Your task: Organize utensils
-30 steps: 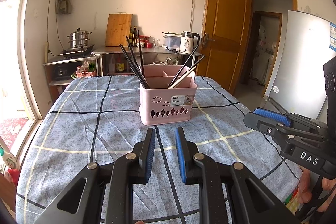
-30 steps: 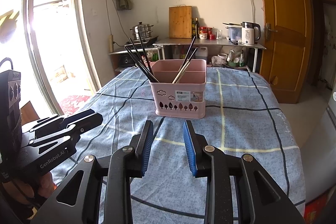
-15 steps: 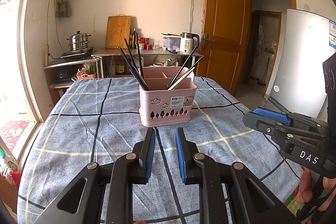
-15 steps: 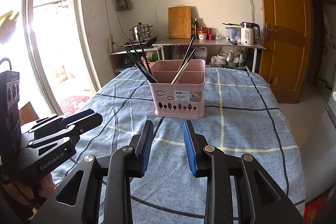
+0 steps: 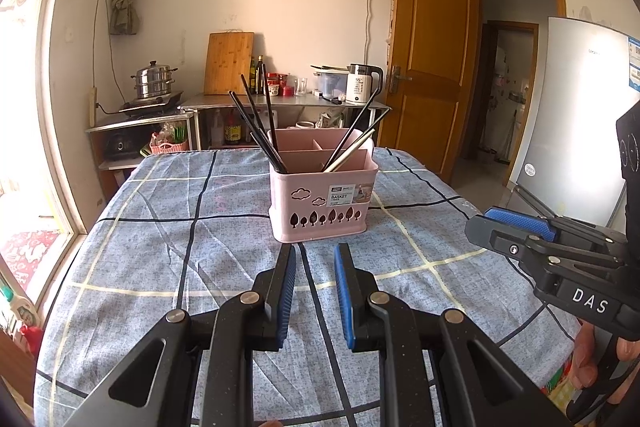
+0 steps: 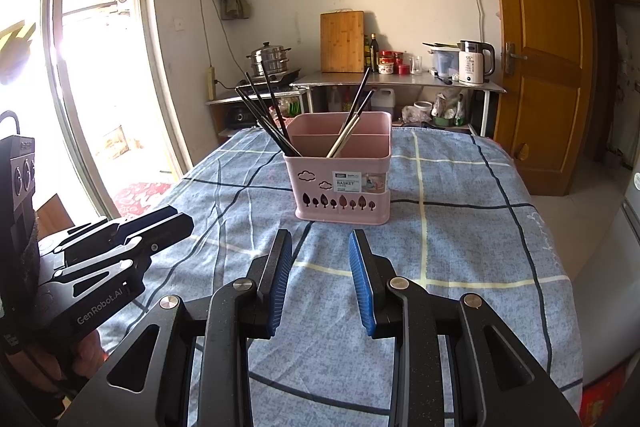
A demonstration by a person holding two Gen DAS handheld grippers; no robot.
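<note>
A pink utensil basket [image 5: 322,201] with divided compartments stands upright in the middle of the table; it also shows in the right wrist view [image 6: 342,183]. Several black chopsticks [image 5: 256,125] lean out of its left compartment. More chopsticks, black and pale [image 5: 352,143], lean in its right compartment. My left gripper [image 5: 315,257] is open and empty, a little short of the basket. My right gripper [image 6: 320,243] is open and empty, also just short of the basket. Each gripper shows in the other's view: the right one [image 5: 520,227], the left one [image 6: 152,223].
The table wears a blue checked cloth [image 5: 160,259]. Behind it a steel shelf [image 5: 280,103] carries a cutting board, bottles, a kettle and a steamer pot. A wooden door [image 5: 432,67] and a fridge [image 5: 580,115] stand at right, a glass door [image 6: 92,67] at left.
Both grippers have tilted and risen slightly, so the basket sits a little lower in each view. Both stay open and empty. The basket has not moved.
</note>
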